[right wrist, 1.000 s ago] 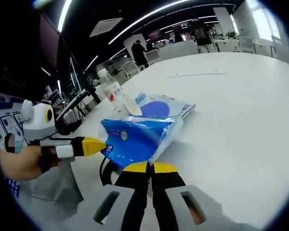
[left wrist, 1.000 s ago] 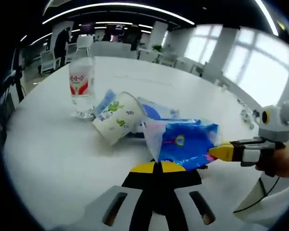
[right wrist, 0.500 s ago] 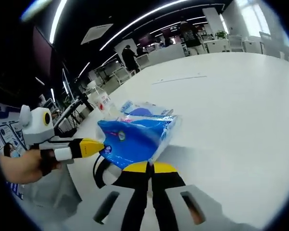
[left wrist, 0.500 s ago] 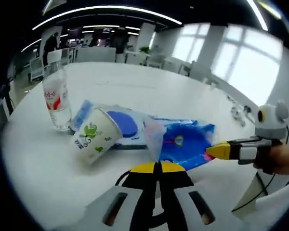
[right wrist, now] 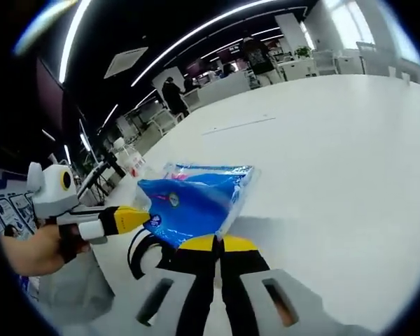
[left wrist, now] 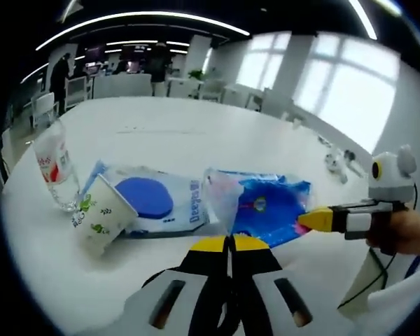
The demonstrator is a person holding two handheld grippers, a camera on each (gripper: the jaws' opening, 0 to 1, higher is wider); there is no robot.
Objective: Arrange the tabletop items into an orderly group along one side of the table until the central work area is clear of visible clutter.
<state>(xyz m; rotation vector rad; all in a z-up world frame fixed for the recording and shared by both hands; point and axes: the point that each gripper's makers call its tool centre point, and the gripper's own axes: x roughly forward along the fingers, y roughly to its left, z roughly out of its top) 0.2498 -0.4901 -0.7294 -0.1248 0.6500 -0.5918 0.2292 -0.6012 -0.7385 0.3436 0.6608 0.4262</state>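
Note:
A shiny blue packet (left wrist: 274,207) hangs just above the white table (left wrist: 196,129), held at two corners. My left gripper (left wrist: 229,242) is shut on its near corner. My right gripper (left wrist: 309,219) comes in from the right, shut on the opposite edge. In the right gripper view the same blue packet (right wrist: 189,201) sits between my right gripper (right wrist: 218,243), shut on it, and my left gripper (right wrist: 144,216). A second blue-and-white packet (left wrist: 154,199) lies flat on the table. A paper cup (left wrist: 98,213) lies tipped beside it, and a water bottle (left wrist: 53,171) stands at the left.
A person's hand (left wrist: 406,234) grips the right gripper's handle. Another hand (right wrist: 31,252) holds the left gripper. Wide bare table (right wrist: 322,133) stretches ahead on the right side. Chairs and people stand far behind the table.
Both grippers have carried the blue packet to the right, still shut on it. Bottle, cup and flat packet have slid toward the left of the left gripper view as the camera moved.

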